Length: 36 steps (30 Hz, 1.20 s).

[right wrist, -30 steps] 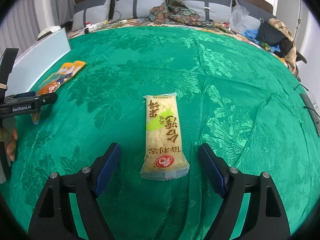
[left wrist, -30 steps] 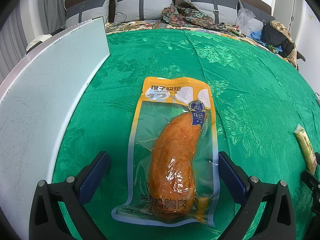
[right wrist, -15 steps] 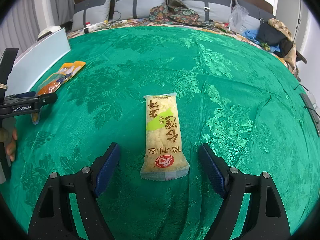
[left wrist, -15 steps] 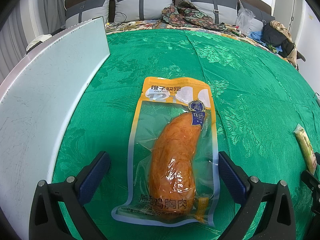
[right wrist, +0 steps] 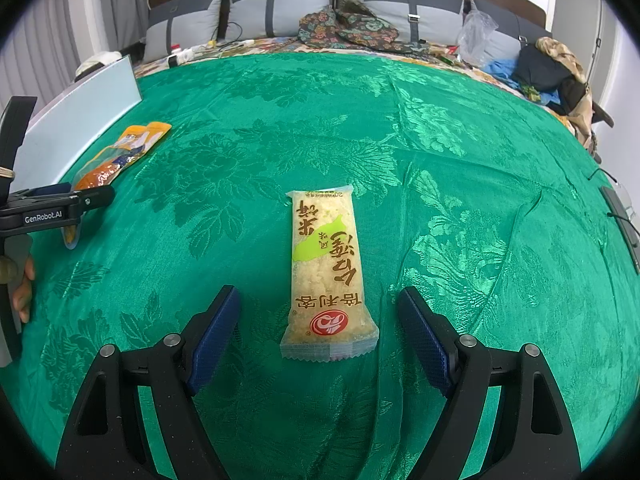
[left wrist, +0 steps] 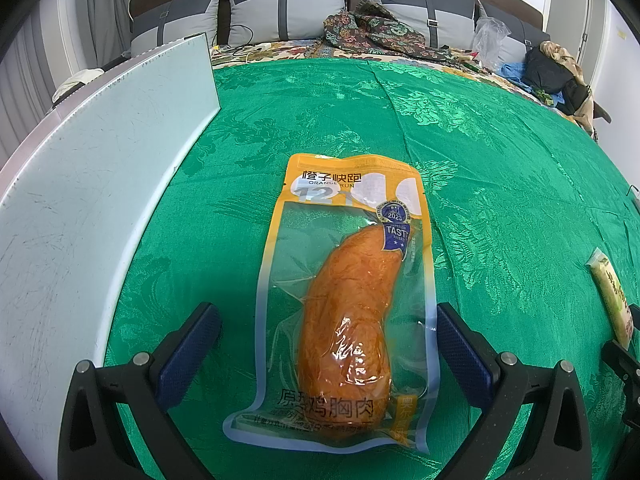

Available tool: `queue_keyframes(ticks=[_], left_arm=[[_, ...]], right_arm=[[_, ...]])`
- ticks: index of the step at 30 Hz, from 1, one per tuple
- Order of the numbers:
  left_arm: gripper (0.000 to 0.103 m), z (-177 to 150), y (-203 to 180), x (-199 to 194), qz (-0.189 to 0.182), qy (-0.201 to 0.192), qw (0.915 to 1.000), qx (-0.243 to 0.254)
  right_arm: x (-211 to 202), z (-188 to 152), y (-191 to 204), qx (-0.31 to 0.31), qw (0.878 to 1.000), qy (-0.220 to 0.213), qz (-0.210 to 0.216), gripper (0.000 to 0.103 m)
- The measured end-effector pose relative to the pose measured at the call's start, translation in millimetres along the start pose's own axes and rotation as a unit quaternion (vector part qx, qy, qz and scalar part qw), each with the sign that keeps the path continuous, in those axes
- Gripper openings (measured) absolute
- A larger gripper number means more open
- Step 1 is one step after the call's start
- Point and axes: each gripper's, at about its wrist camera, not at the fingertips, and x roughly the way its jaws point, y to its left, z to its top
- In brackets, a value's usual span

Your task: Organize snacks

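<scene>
An orange chicken-breast pouch [left wrist: 348, 304] lies flat on the green cloth, and my left gripper [left wrist: 328, 344] stands open around its lower half, pads clear of the edges. The same pouch [right wrist: 120, 156] shows far left in the right wrist view, behind the left gripper's arm [right wrist: 56, 208]. A pale yellow rice-cracker bar [right wrist: 326, 284] lies lengthwise in front of my right gripper [right wrist: 318, 332], which is open with a wide gap on both sides of the bar's near end. That bar [left wrist: 610, 292] also peeks in at the right edge of the left wrist view.
A pale blue-white board [left wrist: 92, 184] stands on edge along the left of the green cloth [right wrist: 440, 140]. Pillows [left wrist: 280, 4], patterned fabric [left wrist: 372, 30] and a heap of clothes [left wrist: 556, 72] line the far side. A person's fingers [right wrist: 22, 292] hold the left tool.
</scene>
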Motion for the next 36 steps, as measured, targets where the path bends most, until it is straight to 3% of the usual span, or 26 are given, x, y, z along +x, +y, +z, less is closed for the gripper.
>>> queue_keyframes(ticks=[13,16,19,21,22,23,24,25,26,29,31,33,36], left_arm=[[0.103,0,0,0,0.000,0.000,1.0000,0.000],[0.103,6,1,2,-0.016,0.030,0.9991,0.023],[0.103,16,0,7,-0.034,0.085,0.9943,0.056],[0.103,18,-1,8,-0.037,0.100,0.9921,0.066],[0.101,20,-2,9,-0.039,0.109,0.9908,0.069],[0.090,21,-3,7,-0.042,0.109,0.9906,0.071],[0.076,22,-7,1,-0.044,0.100,0.9909,0.078],[0.074,23,-9,-1,-0.044,0.102,0.9905,0.080],[0.071,22,-9,-3,-0.051,0.102,0.9904,0.079],[0.051,20,0,-21,-0.077,0.084,0.9921,0.052],[0.050,12,8,-31,-0.112,0.087,0.9898,0.016],[0.050,-1,10,-43,-0.115,0.077,0.9903,0.006],[0.050,-16,13,-65,-0.140,0.060,0.9881,-0.017]], right_arm=[[-1,-1,-1,0.002,1.000,0.000,0.001,0.084],[-2,-3,-3,0.002,1.000,0.002,0.006,0.086],[0,3,-1,-0.024,0.999,0.042,0.024,0.090],[6,17,-5,-0.026,0.994,0.101,0.039,0.089],[9,23,-7,-0.022,0.991,0.122,0.040,0.087],[12,27,-6,-0.022,0.990,0.137,0.036,0.083],[16,35,-6,-0.030,0.987,0.158,0.021,0.068],[16,41,-5,-0.037,0.986,0.163,0.020,0.052],[17,46,-7,-0.037,0.984,0.173,0.024,0.027],[16,50,-24,0.009,0.979,0.199,0.050,0.027],[2,50,-41,0.058,0.976,0.194,0.079,0.027],[-13,47,-53,0.101,0.970,0.186,0.118,0.027],[-28,42,-58,0.105,0.970,0.181,0.123,0.027]])
